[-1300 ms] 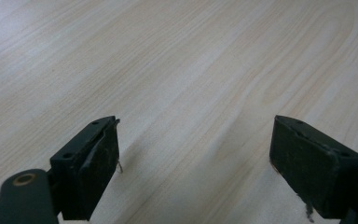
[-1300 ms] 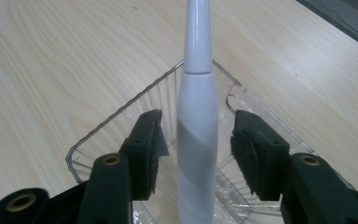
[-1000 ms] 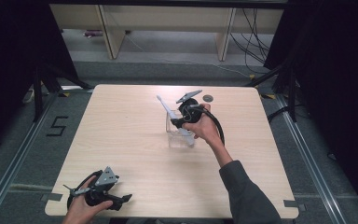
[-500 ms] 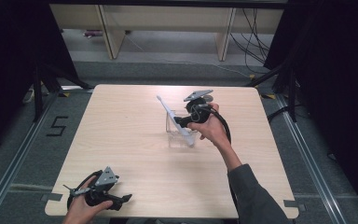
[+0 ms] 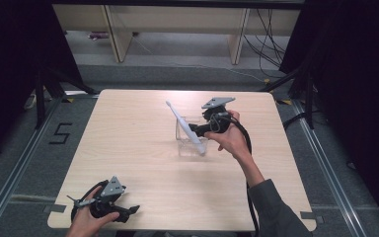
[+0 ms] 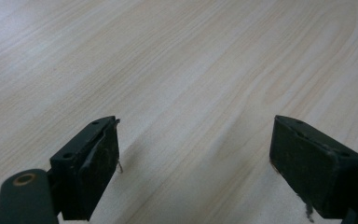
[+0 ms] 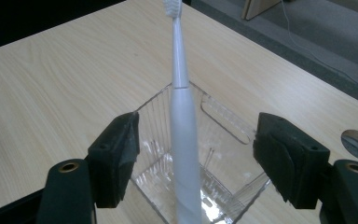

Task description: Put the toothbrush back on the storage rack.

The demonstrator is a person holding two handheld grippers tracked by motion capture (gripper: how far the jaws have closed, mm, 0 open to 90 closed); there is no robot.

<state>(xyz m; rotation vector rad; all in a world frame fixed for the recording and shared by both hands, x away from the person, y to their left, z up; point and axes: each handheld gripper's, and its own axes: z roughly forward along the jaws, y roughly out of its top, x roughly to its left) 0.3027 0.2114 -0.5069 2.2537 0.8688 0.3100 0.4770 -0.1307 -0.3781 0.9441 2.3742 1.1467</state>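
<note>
A lab recording bay is showing here: a bare pale wooden table (image 5: 143, 148) is standing on grey carpet between metal floor rails (image 5: 15, 173), with black curtains (image 5: 10, 49) hanging at left and right. A taped "5" (image 5: 60, 133) is marking the floor at left, and loose cables (image 5: 269, 34) are trailing at far right.

White electric toothbrush (image 5: 185, 127) stands tilted in the clear plastic box (image 5: 191, 140) mid-table, head leaning up and left. Right gripper (image 5: 208, 129) sits just beside it, jaws just opened off the handle. Left gripper (image 5: 123, 211) rests at the table's (image 5: 128, 148) near edge.
</note>
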